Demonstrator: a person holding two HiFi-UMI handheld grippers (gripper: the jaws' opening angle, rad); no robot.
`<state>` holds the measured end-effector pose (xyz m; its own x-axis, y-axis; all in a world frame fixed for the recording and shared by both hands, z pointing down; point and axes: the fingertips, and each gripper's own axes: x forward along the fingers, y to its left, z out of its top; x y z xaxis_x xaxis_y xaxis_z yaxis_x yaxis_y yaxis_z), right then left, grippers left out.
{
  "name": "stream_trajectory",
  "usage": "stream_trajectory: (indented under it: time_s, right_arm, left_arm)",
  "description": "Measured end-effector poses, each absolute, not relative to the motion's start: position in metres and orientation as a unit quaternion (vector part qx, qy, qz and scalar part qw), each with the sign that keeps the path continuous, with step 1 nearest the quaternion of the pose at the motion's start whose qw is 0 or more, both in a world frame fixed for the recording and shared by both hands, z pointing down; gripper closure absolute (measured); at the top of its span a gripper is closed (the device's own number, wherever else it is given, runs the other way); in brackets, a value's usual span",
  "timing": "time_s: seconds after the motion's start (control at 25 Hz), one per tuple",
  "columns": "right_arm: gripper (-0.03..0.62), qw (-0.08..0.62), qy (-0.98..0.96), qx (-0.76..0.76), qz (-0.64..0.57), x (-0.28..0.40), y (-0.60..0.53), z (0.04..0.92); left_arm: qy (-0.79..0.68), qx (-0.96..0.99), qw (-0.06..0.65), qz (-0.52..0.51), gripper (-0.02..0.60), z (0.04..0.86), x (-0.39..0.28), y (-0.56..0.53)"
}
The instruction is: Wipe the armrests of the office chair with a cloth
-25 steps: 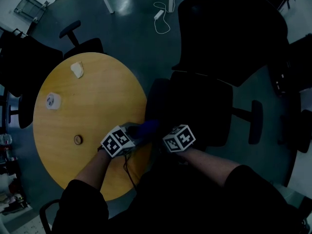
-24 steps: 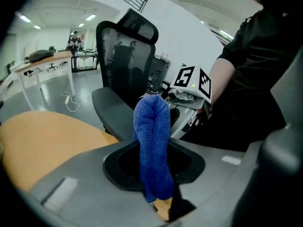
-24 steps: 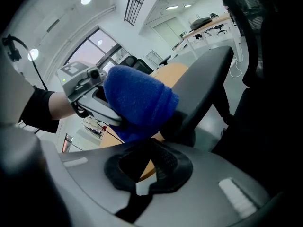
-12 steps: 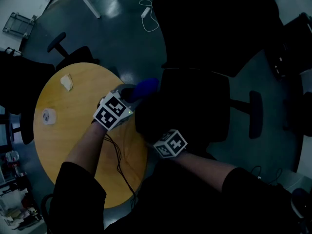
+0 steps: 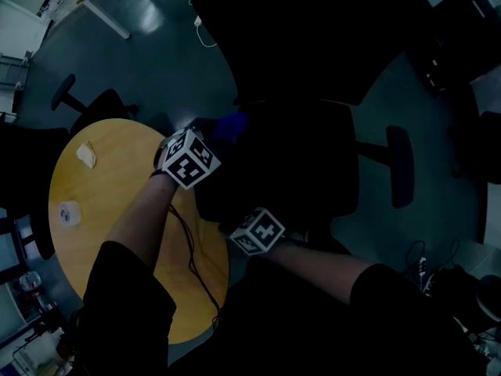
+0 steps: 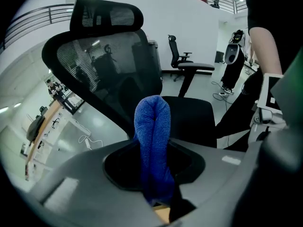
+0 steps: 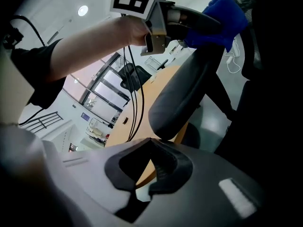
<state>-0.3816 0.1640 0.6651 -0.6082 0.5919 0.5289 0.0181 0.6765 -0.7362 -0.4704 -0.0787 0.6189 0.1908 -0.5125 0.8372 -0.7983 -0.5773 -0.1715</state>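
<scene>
My left gripper (image 5: 213, 134) is shut on a folded blue cloth (image 5: 232, 124), which stands up between the jaws (image 6: 152, 126). In the right gripper view the cloth (image 7: 218, 14) rests on the far end of the chair's grey left armrest (image 7: 184, 91). My right gripper (image 7: 150, 140) is shut with nothing in it, its tip just under the armrest's near end. Its marker cube (image 5: 254, 232) shows at the seat's front left. The black office chair (image 5: 301, 159) has a mesh back (image 6: 102, 63). Its other armrest (image 5: 399, 167) is at the right.
The round wooden table (image 5: 94, 241) lies close to the left of the chair, with a crumpled white paper (image 5: 84, 155) and a small white item (image 5: 69, 212) on it. Other black chairs (image 5: 86, 100) stand around. A white cable (image 5: 205, 34) lies on the floor beyond.
My left gripper has carried the cloth from the table's edge forward along the left armrest. The right gripper has dropped back toward the seat's front left. The view has shifted.
</scene>
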Motion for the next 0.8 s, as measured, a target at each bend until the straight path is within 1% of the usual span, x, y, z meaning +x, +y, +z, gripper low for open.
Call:
stream_trajectory:
  time_s: [0.24, 0.56, 0.8]
  right_arm:
    - [0.591, 0.406, -0.811, -0.165, 0.387, -0.376, 0.157, 0.671]
    - [0.589, 0.41, -0.808, -0.167, 0.388, -0.374, 0.157, 0.667]
    - [0.589, 0.414, -0.809, -0.166, 0.383, -0.381, 0.161, 0.66]
  left_arm:
    - [-0.424, 0.773, 0.172, 0.439, 0.457, 0.617, -0.441, -0.053]
    - [-0.381, 0.8, 0.184, 0.426, 0.457, 0.619, -0.394, 0.005]
    - [-0.377, 0.809, 0.221, 0.393, 0.457, 0.615, -0.379, 0.044]
